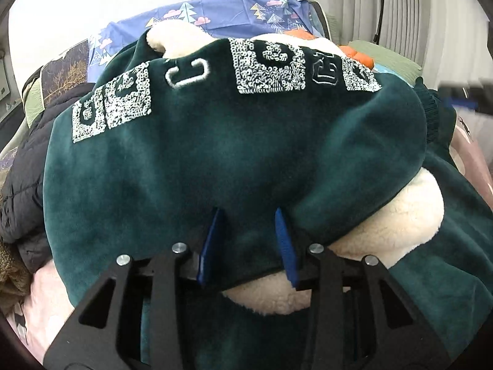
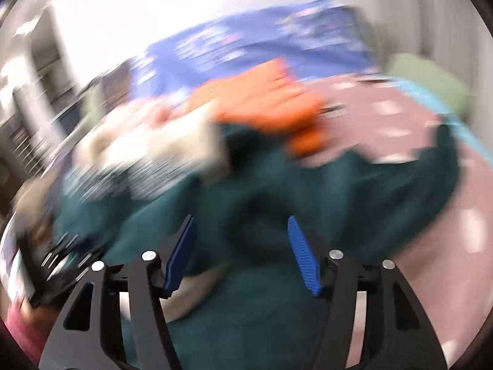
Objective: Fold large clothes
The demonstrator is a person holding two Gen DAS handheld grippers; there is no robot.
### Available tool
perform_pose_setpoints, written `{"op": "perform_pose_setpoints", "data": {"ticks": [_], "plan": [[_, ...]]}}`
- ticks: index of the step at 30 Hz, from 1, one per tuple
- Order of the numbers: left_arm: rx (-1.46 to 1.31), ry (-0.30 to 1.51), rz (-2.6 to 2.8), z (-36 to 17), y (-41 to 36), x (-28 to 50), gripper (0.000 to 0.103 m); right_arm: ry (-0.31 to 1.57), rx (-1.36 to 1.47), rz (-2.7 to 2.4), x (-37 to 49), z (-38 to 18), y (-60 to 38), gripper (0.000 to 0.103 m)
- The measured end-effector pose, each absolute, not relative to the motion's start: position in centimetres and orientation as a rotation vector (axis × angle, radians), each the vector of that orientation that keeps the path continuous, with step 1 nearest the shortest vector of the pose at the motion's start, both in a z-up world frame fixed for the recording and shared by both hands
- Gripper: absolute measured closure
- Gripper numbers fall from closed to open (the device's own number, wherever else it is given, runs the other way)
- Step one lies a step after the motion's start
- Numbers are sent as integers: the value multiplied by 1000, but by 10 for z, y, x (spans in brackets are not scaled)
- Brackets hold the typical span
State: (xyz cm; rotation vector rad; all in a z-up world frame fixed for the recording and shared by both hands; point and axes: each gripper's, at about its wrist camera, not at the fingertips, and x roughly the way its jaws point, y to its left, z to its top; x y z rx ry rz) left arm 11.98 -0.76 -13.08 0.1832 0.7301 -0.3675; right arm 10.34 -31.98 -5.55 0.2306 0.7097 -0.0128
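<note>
A dark green velvet jacket point(image 1: 215, 154) with white sequin letters point(image 1: 268, 67) and cream fleece lining point(image 1: 385, 231) fills the left wrist view, bunched up on the bed. My left gripper point(image 1: 249, 212) has a thick fold of it between its blue pads, which press on the cloth. The right wrist view is badly blurred. There my right gripper point(image 2: 242, 219) stands open, pads wide apart, just above the same green jacket point(image 2: 277, 185), with nothing pinched.
An orange garment point(image 2: 277, 98) lies behind the jacket, on a pink bedsheet point(image 2: 431, 215). A black puffer jacket point(image 1: 27, 166) is heaped at the left. A blue tree-print cloth point(image 1: 215, 15) covers the headboard end, and a grey curtain point(image 1: 385, 6) hangs at the right.
</note>
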Motion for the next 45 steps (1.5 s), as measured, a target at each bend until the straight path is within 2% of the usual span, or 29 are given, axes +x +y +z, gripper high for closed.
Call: {"op": "perform_pose_setpoints", "data": {"ticks": [4,9,13,14,15,17,21,26,29,30,33,34,35,36,38,40,45], "plan": [[201,729,-359,-130,-9,116,65,726,439,-359,126,-61,-447,41],[189,747,-369,-131,-5,116,65,788,427,-587,156,-75,-521,41],[198,746,-368,-131,-6,117,65,811,563,-630,163,-107,-560,41],[201,745,-367,-131,-7,117,65,817,603,-617,160,-115,-569,46],[205,745,-366,-131,-8,117,65,815,664,-599,153,-124,-577,59],[206,745,-366,-130,-10,118,65,763,834,-531,127,-138,-592,68],[203,745,-367,-131,-11,119,65,657,967,-486,79,-146,-609,77],[206,744,-364,-131,-11,118,65,583,1082,-442,59,-149,-621,73],[205,745,-364,-130,-11,118,65,550,1068,-429,68,-143,-621,52],[205,746,-364,-130,-11,119,65,549,1065,-415,76,-142,-621,49],[209,750,-361,-130,-12,120,65,588,1075,-420,107,-148,-629,49],[211,750,-360,-130,-13,120,64,592,1066,-429,113,-150,-631,50],[212,750,-360,-130,-13,120,64,590,1050,-445,119,-150,-634,62],[211,749,-360,-130,-13,120,64,581,1055,-470,124,-150,-639,87],[204,750,-365,-129,-12,121,64,557,1143,-455,122,-154,-650,90],[190,754,-371,-129,-10,122,64,442,1274,-381,111,-149,-658,90],[162,751,-379,-128,-3,121,64,235,1311,-226,78,-95,-655,91]]}}
